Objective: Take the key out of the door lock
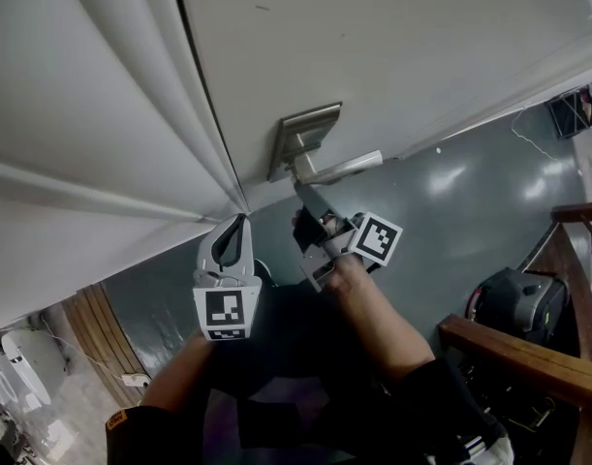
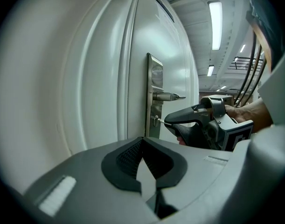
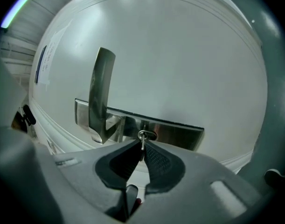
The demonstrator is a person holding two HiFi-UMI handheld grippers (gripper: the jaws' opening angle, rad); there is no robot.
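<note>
In the head view, the brushed-steel rectangular lock plate (image 1: 304, 137) is seen on the white panelled door (image 1: 392, 46), with its steel lever handle (image 1: 346, 168) projecting from it. The grey two-jaw right gripper (image 1: 308, 204) is pressed up just below the plate, and the key cannot be made out there. The grey two-jaw left gripper (image 1: 233, 238) is held well apart from the plate, beside the door frame. In the left gripper view, the left gripper (image 2: 143, 146) is seen with its tips closed together and nothing between them; the small silver metal key (image 2: 157, 121) is seen seated in the plate (image 2: 155, 80) below the lever, with the right gripper (image 2: 169, 120) at it. In the right gripper view, the right gripper (image 3: 142, 149) is clamped on the bow of the key (image 3: 142, 137). The key is judged light, stiff, thin and slippery, so it is best pinched flat across the bow. A straight pull away from the plate (image 3: 179, 130) is called for, since sideways force could bind it. Open room lies behind, and the lever (image 3: 99, 94) stands off to one side.
</note>
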